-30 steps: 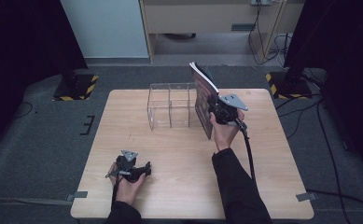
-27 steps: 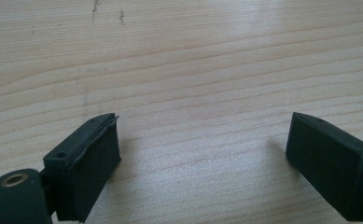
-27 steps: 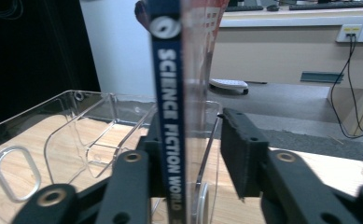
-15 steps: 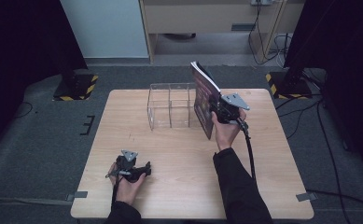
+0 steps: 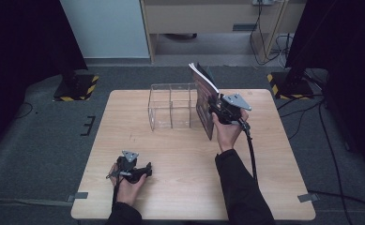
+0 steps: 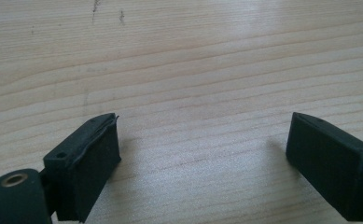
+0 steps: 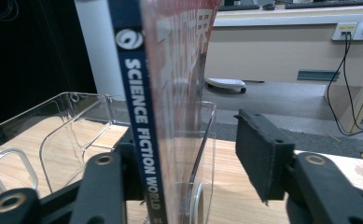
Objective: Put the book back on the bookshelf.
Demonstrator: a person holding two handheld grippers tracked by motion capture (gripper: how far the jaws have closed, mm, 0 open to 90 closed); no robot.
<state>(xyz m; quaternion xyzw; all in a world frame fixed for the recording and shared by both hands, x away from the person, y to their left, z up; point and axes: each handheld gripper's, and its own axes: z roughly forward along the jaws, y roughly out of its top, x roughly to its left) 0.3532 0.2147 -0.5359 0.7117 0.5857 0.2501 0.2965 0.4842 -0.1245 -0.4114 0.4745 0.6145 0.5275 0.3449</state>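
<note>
Pale woodgrain table (image 5: 180, 154); clear acrylic rack (image 5: 171, 107)

The table (image 5: 180, 154) is pale wood with a fine straight grain, smooth and matt with a soft sheen. The clear organizer (image 7: 72, 135) looks like acrylic, glossy and see-through, with polished rounded edges that catch the light. The magazine (image 7: 137, 116) is paper with a shiny coated cover and spine. Both grippers' pads (image 6: 95, 154) are matt black, rubbery or foam-like, a bit rough at the edges. The floor (image 5: 39, 136) looks like grey low-pile carpet.
</note>
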